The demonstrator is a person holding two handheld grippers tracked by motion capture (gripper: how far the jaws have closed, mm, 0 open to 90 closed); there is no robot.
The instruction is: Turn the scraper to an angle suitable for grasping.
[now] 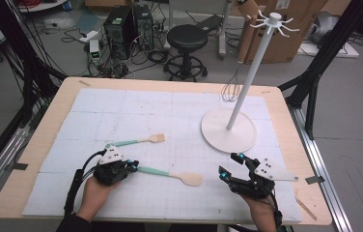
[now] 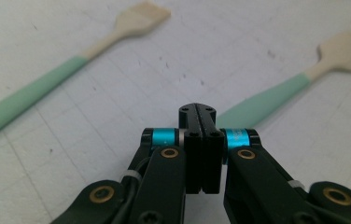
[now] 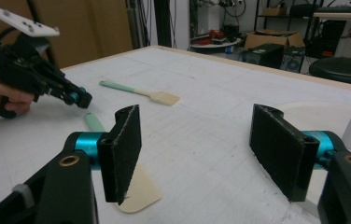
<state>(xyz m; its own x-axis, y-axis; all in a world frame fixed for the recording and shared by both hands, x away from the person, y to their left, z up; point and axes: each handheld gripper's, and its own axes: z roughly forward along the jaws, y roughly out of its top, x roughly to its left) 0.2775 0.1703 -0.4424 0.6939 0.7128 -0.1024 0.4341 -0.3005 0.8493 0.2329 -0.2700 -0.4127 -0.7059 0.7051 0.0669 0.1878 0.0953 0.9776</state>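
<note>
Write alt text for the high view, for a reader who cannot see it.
A person's two hands hold black two-jaw grippers over a white gridded table mat: the left gripper, shut, sits at the mint-green handle of a wooden spoon; the right gripper is open and empty. A mint-handled wooden spatula lies behind, and a white hook stand holds a wire whisk.

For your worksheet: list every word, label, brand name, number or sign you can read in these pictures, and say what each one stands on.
None can be read.
Grey plate on the left gripper: a few dark letters at the picture's edge, cut off, unreadable.
Flat spatula: a faint mark on its green handle at the picture's edge, too blurred.
Cardboard box behind the table: no legible print.
</note>
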